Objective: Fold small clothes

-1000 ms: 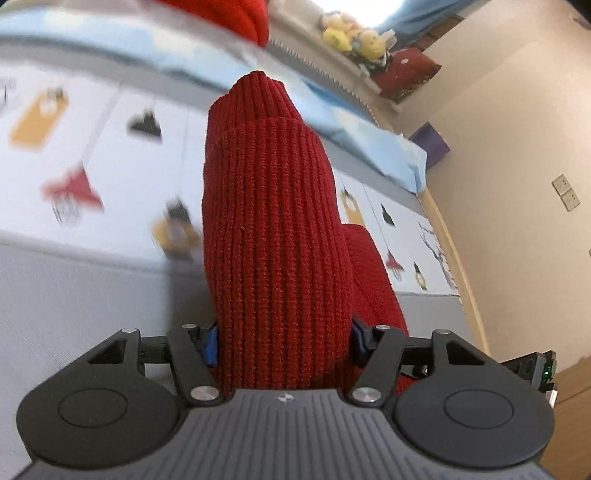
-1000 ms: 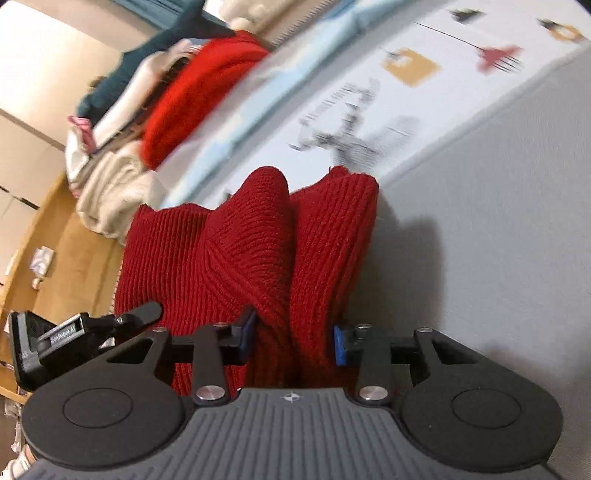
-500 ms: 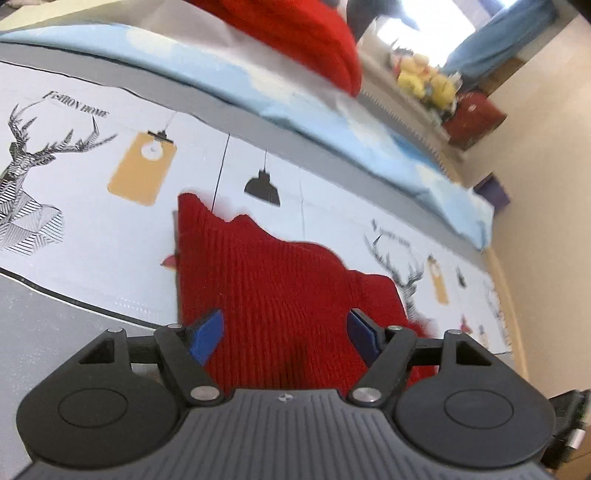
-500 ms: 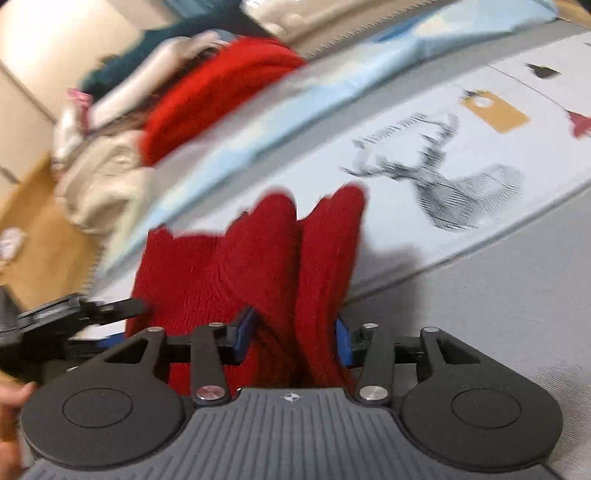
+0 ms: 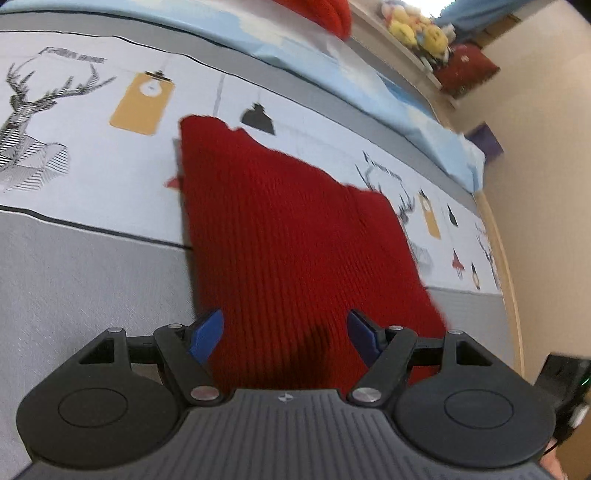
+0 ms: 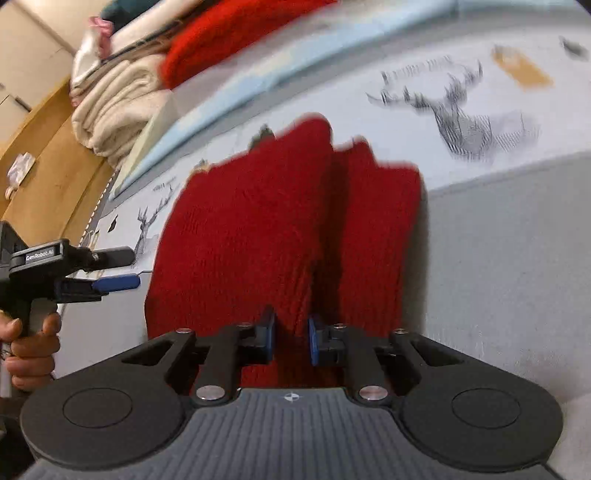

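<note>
Motion blur hides whether right tongs (image 6: 291, 339) pinch the red knit (image 6: 258, 229).

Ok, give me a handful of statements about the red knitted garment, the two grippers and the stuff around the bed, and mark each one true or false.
1. The red ribbed knitted garment lies on a bedsheet printed with deer heads. True.
2. The left gripper is clamped tight on the garment. False: its blue pads stand wide apart, the knit lying between them untouched.
3. The right gripper has a raised fold of the red knit between its narrow jaws, which are closing. True.
4. The cream folded blankets sit on top of the garment. False: they are stacked apart, at the bed's far edge.
5. Yellow plush toys sit on a ledge beyond the bed. True.
</note>
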Available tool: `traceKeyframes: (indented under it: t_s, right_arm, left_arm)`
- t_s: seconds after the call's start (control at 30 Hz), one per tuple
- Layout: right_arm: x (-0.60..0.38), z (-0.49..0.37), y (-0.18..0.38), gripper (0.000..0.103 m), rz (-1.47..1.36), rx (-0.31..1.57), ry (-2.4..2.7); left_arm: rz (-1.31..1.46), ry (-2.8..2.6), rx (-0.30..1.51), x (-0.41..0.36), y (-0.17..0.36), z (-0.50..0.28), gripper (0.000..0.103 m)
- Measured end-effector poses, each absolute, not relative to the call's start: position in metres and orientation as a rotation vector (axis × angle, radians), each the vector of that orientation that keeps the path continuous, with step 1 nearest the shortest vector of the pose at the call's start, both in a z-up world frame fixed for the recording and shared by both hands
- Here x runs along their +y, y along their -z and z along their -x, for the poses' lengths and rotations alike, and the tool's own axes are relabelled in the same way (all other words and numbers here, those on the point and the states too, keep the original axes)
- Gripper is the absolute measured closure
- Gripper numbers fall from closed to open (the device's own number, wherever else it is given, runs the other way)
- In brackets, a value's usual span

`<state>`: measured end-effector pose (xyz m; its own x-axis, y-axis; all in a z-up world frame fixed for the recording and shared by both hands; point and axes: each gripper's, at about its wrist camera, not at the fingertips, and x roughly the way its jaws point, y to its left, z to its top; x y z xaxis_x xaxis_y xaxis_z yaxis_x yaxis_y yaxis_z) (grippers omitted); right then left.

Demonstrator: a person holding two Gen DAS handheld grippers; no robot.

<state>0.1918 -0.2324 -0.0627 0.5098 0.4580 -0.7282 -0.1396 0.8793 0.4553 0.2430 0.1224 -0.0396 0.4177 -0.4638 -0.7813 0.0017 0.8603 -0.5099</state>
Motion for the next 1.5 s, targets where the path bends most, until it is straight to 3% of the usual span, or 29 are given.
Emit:
traceKeyframes:
  t_s: [0.1, 0.17, 0.27, 0.37, 0.43, 0.47, 0.5, 0.73, 0.83, 0.9, 1.0, 1.33, 1.5]
  right_arm:
    - [-0.238, -0.183, 0.041, 0.086, -0.423, 0.86, -0.376]
    - [-0.239, -0.188, 0.05, 0.082, -0.383, 0.916, -0.312]
    - [-0.244, -0.192, 0.075, 0.059, -0.371, 1.03, -0.199]
    - [-0.251, -0.19, 0.077, 0.047, -0.462, 1.018, -0.179]
    - [-0.251, -0.193, 0.079, 0.033, -0.443, 1.03, -0.171]
    - [-0.251, -0.193, 0.082, 0.019, -0.418, 1.038, -0.144]
    - [-0.251, -0.194, 0.084, 0.015, -0.398, 1.046, -0.11]
    - [-0.254, -0.199, 0.099, 0.017, -0.427, 1.082, -0.093]
    - [-0.249, -0.198, 0.103, 0.041, -0.441, 1.093, -0.137]
    - [-0.244, -0.199, 0.101, 0.05, -0.421, 1.086, -0.149]
    - [-0.239, -0.199, 0.099, 0.055, -0.409, 1.091, -0.162]
    - [-0.241, -0.194, 0.094, 0.053, -0.404, 1.108, -0.179]
    - [-0.247, -0.182, 0.089, 0.037, -0.334, 1.133, -0.127]
  left_arm:
    - [0.357, 0.302, 1.16, 0.105, 0.05, -0.238, 0.025]
    - [0.282, 0.279, 1.205, 0.096, 0.062, -0.235, 0.017]
    - [0.29, 0.261, 1.205, 0.097, 0.07, -0.232, 0.014]
    - [0.31, 0.269, 1.201, 0.098, 0.075, -0.231, 0.014]
    - [0.314, 0.278, 1.203, 0.097, 0.079, -0.232, 0.013]
    - [0.313, 0.281, 1.203, 0.096, 0.08, -0.232, 0.013]
    - [0.307, 0.284, 1.199, 0.094, 0.08, -0.233, 0.013]
    - [0.251, 0.298, 1.179, 0.079, 0.077, -0.239, 0.013]
    - [0.224, 0.301, 1.16, 0.076, 0.075, -0.241, 0.013]
    - [0.184, 0.308, 1.138, 0.072, 0.071, -0.24, 0.014]
    - [0.151, 0.309, 1.114, 0.071, 0.068, -0.241, 0.015]
    - [0.097, 0.3, 1.121, 0.073, 0.062, -0.235, 0.015]
    - [0.008, 0.254, 1.162, 0.079, 0.057, -0.219, 0.015]
